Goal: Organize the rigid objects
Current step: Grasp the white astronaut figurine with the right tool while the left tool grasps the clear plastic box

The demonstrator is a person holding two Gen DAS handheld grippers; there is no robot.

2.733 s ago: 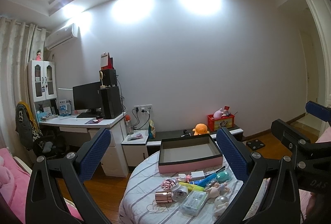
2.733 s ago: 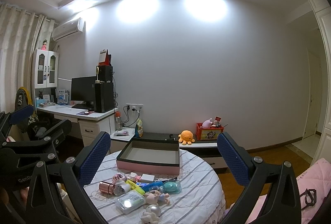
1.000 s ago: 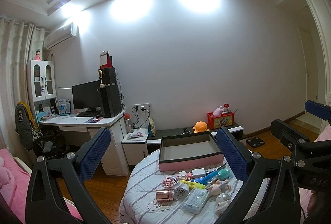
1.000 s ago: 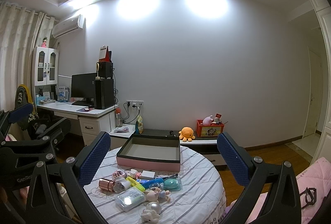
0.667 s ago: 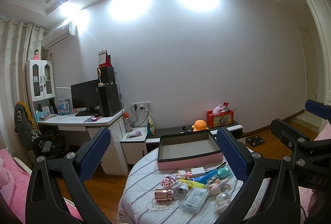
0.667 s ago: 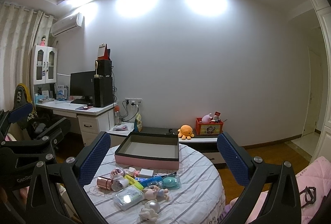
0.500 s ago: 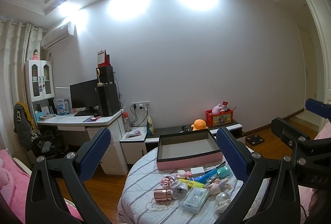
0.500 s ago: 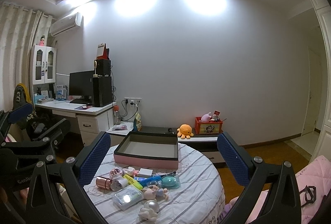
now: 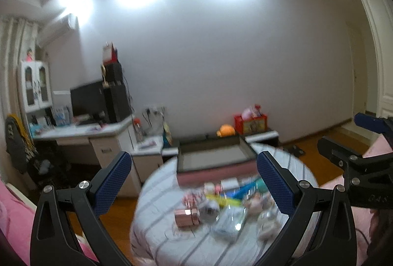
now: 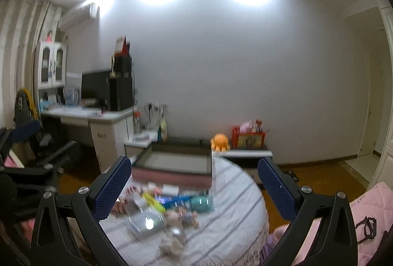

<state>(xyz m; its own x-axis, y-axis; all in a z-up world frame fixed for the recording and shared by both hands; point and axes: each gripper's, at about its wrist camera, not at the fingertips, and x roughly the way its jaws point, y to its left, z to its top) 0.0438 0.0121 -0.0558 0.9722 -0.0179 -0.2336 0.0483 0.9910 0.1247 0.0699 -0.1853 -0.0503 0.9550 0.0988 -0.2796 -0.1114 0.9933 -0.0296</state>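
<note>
A round table with a striped cloth (image 9: 196, 246) (image 10: 235, 207) holds a shallow pink box with a dark rim (image 9: 213, 157) (image 10: 172, 162) at its far side. In front of the box lies a blurred cluster of small items: a rose-gold cylinder (image 9: 186, 217), a clear plastic case (image 9: 229, 220) (image 10: 145, 221), a teal egg-shaped item (image 10: 201, 203), a yellow piece (image 10: 152, 202) and small figurines (image 10: 181, 214). My left gripper (image 9: 194, 182) is open and empty, above and short of the table. My right gripper (image 10: 194, 182) is open and empty too, and shows at the right edge of the left wrist view (image 9: 353, 162).
A white desk with a monitor and speaker (image 9: 98, 103) stands at the left. A low cabinet behind the table holds an orange plush (image 10: 220, 141) and a red box (image 10: 248, 137). A black office chair (image 10: 41, 157) is at the left; pink bedding (image 10: 368, 199) at the right.
Both views have tilted down and shifted toward the table, so the table and its items sit larger and blurred by motion. Both grippers stay open and empty.
</note>
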